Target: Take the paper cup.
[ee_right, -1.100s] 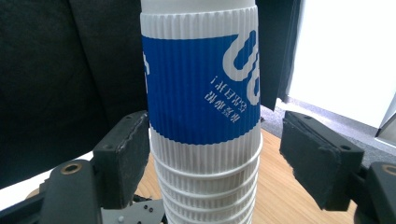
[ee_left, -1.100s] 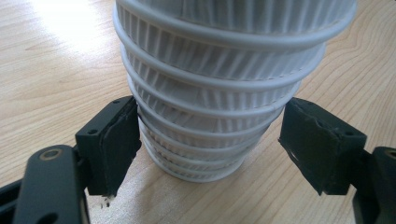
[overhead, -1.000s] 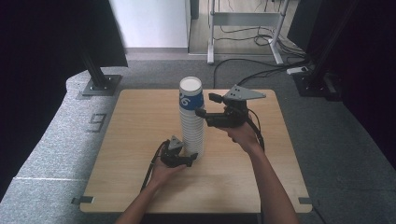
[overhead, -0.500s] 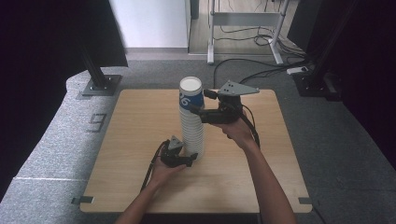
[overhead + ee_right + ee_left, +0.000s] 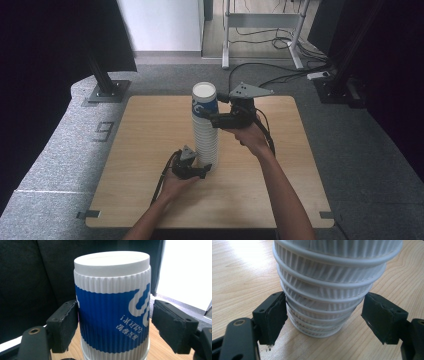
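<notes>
blue-and-white ribbed top cup (image 5: 112,310), wooden table (image 5: 150,130)

The high view looks forward and down over the light wooden table (image 5: 150,130). Both gripper views sit close to the tall stack of ribbed white paper cups (image 5: 205,131) (image 5: 329,287) (image 5: 112,305), one low, one high.

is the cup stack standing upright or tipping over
Upright. The cup stack rises straight from the table, upside down, bases facing up.
</notes>
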Demonstrator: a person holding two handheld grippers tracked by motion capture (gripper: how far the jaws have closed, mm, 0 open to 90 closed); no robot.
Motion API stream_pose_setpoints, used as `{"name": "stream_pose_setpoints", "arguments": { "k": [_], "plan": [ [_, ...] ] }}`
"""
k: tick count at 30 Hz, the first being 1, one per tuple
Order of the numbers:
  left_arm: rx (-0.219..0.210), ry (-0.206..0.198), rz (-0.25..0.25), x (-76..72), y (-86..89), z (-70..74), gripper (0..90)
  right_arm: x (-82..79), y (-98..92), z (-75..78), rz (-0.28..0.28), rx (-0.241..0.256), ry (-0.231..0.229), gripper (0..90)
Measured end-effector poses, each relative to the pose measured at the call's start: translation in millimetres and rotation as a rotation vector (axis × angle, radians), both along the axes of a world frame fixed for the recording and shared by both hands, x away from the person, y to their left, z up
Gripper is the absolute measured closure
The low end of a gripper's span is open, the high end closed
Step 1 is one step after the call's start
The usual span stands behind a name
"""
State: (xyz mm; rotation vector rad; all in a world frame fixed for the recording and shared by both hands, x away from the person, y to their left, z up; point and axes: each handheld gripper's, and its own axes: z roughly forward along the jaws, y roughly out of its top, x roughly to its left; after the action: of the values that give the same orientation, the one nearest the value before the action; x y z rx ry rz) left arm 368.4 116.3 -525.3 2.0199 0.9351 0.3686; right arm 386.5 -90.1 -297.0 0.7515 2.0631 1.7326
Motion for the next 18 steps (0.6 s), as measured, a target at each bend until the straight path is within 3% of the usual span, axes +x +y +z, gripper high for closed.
{"name": "stream_pose_setpoints", "arguments": {
  "k": [18],
  "plan": [
    [0.001, -0.001, -0.002, 0.1, 0.2, 0.1, 20.7, 6.4, 11.3, 5.8, -0.004, -0.014, -0.004, 21.4]
  ]
}}
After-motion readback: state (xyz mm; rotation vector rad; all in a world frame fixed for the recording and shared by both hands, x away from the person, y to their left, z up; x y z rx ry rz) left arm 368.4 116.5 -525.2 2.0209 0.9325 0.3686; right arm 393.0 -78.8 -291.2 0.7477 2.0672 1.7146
